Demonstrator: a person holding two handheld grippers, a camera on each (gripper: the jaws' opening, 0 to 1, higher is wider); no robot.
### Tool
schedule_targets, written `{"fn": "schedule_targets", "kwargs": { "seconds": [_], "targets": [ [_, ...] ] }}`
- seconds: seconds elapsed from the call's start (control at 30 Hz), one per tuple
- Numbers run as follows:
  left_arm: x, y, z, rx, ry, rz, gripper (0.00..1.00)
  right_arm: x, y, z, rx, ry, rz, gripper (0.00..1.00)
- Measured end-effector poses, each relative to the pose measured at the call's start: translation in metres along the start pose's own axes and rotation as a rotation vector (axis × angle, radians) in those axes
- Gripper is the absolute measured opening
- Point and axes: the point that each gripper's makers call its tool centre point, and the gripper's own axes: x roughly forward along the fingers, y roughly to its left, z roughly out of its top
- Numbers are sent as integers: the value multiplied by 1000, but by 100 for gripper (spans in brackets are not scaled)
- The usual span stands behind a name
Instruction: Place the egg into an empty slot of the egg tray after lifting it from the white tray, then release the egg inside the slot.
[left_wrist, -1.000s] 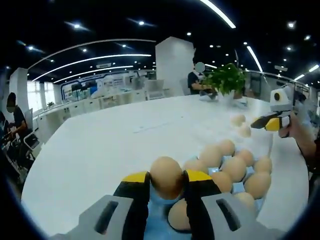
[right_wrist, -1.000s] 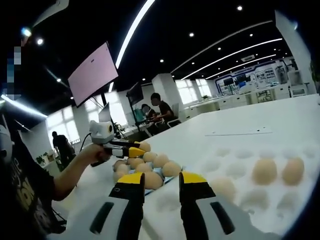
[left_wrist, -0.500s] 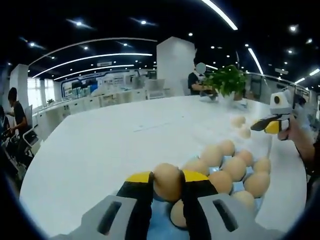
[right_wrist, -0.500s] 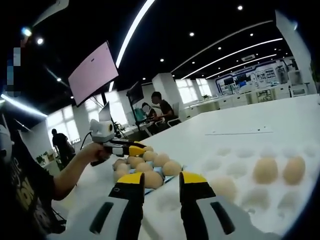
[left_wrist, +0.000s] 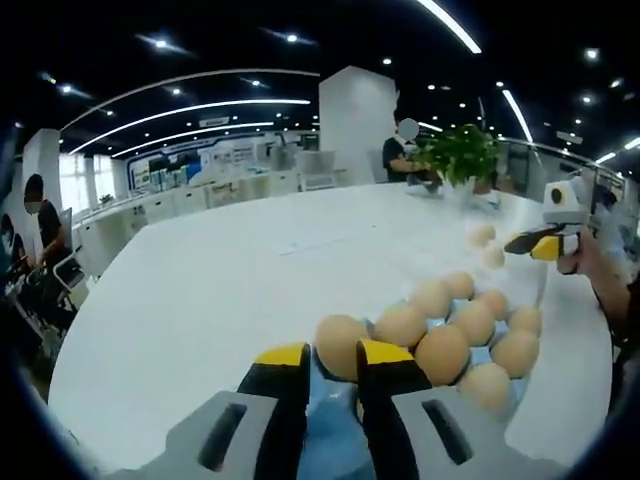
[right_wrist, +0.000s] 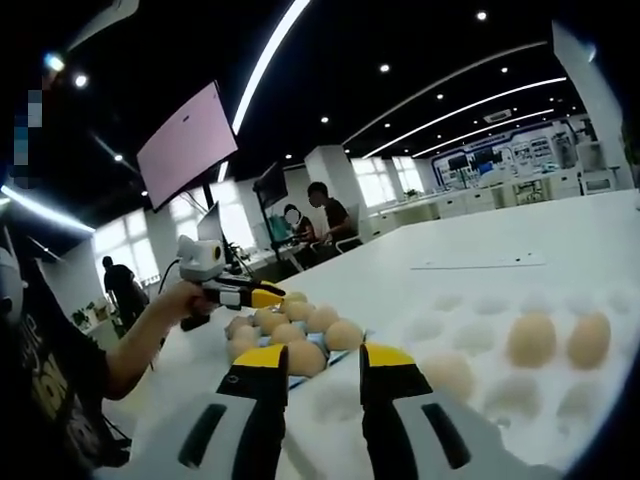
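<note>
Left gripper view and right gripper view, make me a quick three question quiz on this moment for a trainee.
1. True or false: the egg at the left gripper sits level with the eggs in the blue egg tray.
2. Is the right gripper A) holding an egg or B) empty?
3. Fill in: the white tray shows ___ eggs.

Key: 1 true; 2 B; 3 three.

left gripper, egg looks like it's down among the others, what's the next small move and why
Probably open the left gripper a little to release. The egg between its yellow tips sits low at the blue egg tray, level with the neighbouring eggs, so it looks seated; whether the jaws grip it I cannot tell.
</note>
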Motion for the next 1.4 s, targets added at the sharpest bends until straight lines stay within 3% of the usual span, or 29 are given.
{"fn": "schedule_targets", "kwargs": {
  "seconds": [0.1, 0.17, 0.23, 0.27, 0.3, 0.5, 0.73, 0.93, 1.17, 1.4],
  "targets": [
    [1, 0, 1, 4, 16, -6, 15, 0, -1, 1, 0, -3, -1, 30],
    [0, 1, -7, 5, 85, -21, 9, 0, 0, 1, -4, -3, 1, 30],
    [0, 13, -22, 69, 183, 31, 11, 0, -1, 2, -7, -4, 0, 30],
    [6, 10, -13, 31, 112, 8, 14, -1, -2, 3, -8, -6, 1, 30],
    [2, 11, -20, 31, 151, 8, 14, -1, -2, 3, -7, -8, 2, 30],
    [0, 9, -22, 66, 156, 7, 14, -2, -6, 5, -4, -14, -7, 31],
    [-10, 7, -13, 71, 95, 15, 20, -4, -5, 6, -15, -13, -15, 31],
    [-17, -10, -6, 26, 36, -29, 34, -11, -12, 14, -47, -7, -33, 32],
    [-18, -31, -1, 51, 5, -66, 35, -26, -29, 23, -95, 12, -77, 32],
    [-23, -57, 13, 60, -62, -116, 37, -38, -52, 35, -123, 6, -127, 33]
  ]
}}
